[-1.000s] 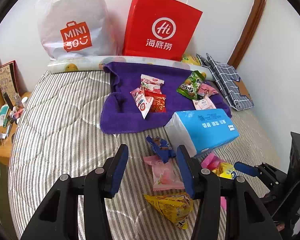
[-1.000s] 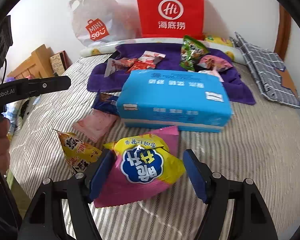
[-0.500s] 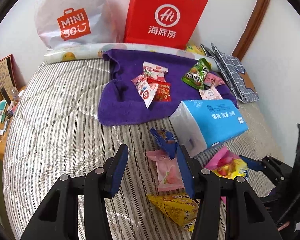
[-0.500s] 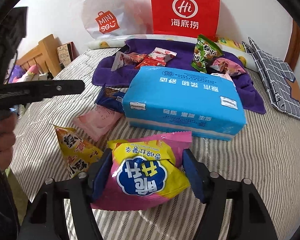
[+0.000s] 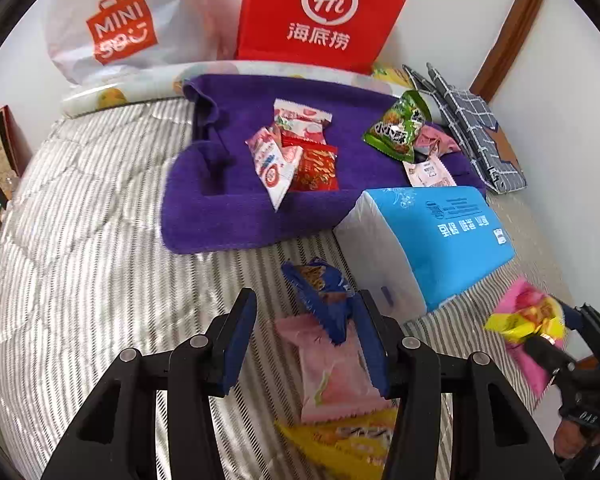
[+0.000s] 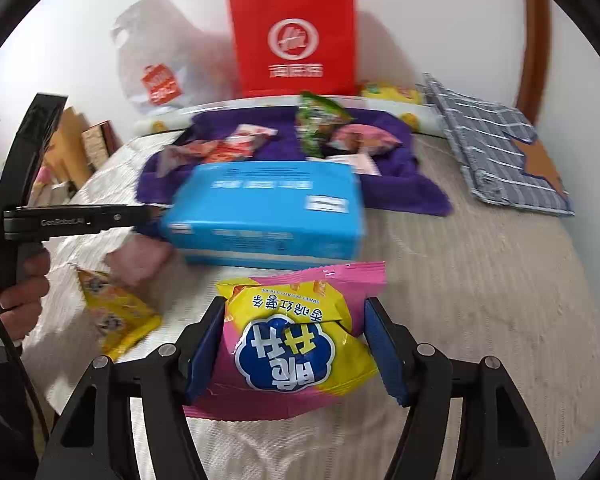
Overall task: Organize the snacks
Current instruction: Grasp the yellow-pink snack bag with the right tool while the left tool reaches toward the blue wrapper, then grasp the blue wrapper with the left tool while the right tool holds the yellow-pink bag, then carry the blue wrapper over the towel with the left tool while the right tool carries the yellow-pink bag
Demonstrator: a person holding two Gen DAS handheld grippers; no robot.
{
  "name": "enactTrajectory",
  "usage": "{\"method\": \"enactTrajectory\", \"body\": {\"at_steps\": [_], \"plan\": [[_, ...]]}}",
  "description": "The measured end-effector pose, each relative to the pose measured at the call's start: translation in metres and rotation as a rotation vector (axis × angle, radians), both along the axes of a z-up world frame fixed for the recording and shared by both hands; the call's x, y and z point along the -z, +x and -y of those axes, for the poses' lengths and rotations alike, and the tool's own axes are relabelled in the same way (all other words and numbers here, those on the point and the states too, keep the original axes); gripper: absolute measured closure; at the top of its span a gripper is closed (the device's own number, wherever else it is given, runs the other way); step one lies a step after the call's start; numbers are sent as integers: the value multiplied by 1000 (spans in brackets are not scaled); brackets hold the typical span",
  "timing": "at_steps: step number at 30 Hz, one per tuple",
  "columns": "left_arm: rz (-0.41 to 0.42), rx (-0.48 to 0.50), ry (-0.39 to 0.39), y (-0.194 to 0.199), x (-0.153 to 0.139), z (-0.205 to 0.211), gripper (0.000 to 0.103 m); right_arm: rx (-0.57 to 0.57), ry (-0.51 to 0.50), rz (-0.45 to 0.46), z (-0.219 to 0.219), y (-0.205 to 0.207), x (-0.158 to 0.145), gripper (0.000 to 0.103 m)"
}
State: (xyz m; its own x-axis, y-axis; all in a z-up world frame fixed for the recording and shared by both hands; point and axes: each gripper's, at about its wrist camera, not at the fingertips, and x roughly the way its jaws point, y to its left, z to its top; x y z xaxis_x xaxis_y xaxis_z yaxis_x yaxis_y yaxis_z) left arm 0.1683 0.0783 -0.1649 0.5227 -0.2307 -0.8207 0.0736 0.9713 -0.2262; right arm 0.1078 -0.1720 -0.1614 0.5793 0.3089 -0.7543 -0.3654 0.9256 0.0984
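On purple towel point(image 5: 228, 216): 2 snack clusters point(image 5: 296, 152).

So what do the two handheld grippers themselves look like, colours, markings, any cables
Both are matte black plastic. The left gripper and right gripper each have two angular, open-framed fingers with silver pivot screws and dark blue pads. In the right wrist view, the left tool's side bar carries small pale lettering, blurred, apparently GenRobot.AI. A thin black cable runs down past the person's hand.

A striped bed point(image 5: 84, 264) holds a purple towel point(image 5: 228, 216) at the far side, a blue tissue pack point(image 5: 452, 240) to the right, and blue point(image 5: 320, 292), pink point(image 5: 332, 376) and yellow point(image 5: 352, 444) snacks near.
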Motion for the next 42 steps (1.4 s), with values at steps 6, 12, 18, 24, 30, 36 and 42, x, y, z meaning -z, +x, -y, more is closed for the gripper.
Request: {"method": "enactTrajectory", "body": {"at_steps": [6, 12, 18, 24, 30, 36, 42], "plan": [[-37, 25, 11, 17, 13, 10, 53, 109, -9, 6, 42, 11, 4, 38], [-56, 54, 35, 28, 20, 17, 53, 198, 21, -1, 71, 25, 6, 38], [-64, 87, 54, 32, 24, 20, 66, 220, 44, -25, 79, 37, 14, 38], [-30, 100, 62, 30, 20, 22, 68, 219, 53, -31, 79, 46, 18, 38], [0, 68, 26, 24, 12, 7, 68, 230, 58, -17, 77, 50, 13, 38], [29, 33, 9, 16, 2, -6, 68, 225, 64, 1, 71, 50, 6, 38], [59, 23, -5, 8, -9, -10, 68, 211, 56, 17, 64, 47, 1, 38]]}}
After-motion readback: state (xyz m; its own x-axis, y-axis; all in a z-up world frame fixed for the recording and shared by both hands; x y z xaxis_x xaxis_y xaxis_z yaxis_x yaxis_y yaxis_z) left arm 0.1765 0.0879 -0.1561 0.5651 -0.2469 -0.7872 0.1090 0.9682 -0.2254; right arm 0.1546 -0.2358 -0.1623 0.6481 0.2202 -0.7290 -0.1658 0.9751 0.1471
